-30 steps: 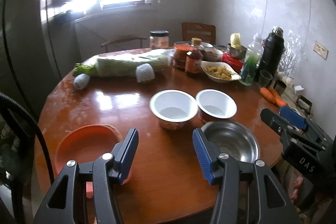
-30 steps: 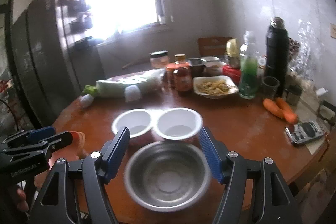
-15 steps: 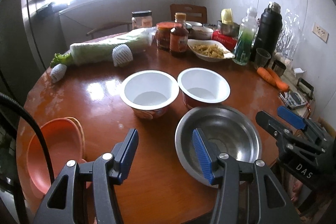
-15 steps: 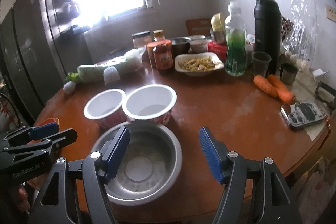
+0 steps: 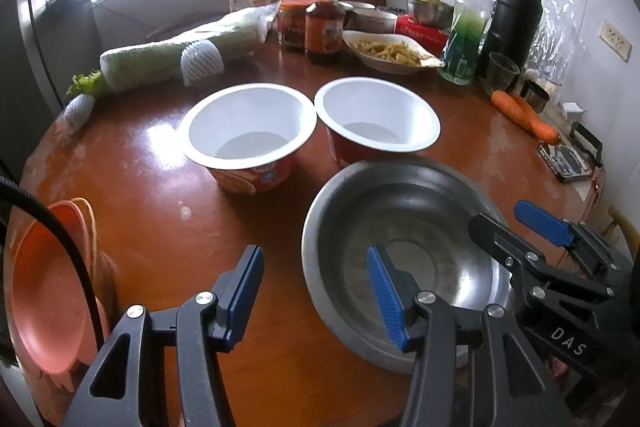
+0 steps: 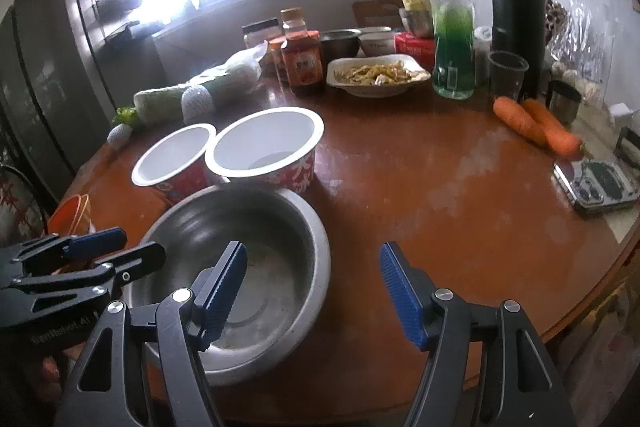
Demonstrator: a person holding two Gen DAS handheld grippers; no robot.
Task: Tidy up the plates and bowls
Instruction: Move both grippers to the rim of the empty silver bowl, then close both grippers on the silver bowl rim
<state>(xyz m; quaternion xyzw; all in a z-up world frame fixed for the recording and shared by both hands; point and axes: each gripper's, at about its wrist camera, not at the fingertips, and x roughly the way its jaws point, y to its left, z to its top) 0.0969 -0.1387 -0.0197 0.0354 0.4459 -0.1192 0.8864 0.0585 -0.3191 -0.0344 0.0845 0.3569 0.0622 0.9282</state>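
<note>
**Two grippers frame a steel bowl at the table's near edge**

We hold the left gripper (image 5: 316, 291) and the right gripper (image 6: 312, 291) low over the round wooden table (image 6: 440, 195), both with jaws spread and nothing between the pads. The steel bowl (image 5: 400, 227) sits empty at the near edge of the tabletop, between our two tools. In the left wrist view its near left rim lies between the left gripper's fingers, with the right-hand finger (image 5: 386, 291) over the bowl's hollow and the other over bare wood; whether any pad touches metal we cannot tell. In the right wrist view the bowl's right rim sits between the right gripper's fingers, the left-hand finger (image 6: 224, 287) inside the hollow.

Just beyond the steel bowl, toward the table's middle, two white paper bowls (image 5: 248, 131) (image 5: 376, 119) stand side by side, rims nearly touching. The orange plates (image 5: 52, 283) are stacked at the left edge of the tabletop, well apart from the left gripper. Along the far edge stand a dish of food (image 6: 378, 75), sauce jars (image 6: 302, 59), a green bottle (image 6: 452, 39) and a black flask (image 6: 516, 11); two carrots (image 6: 536, 123) lie near the right edge.
</note>
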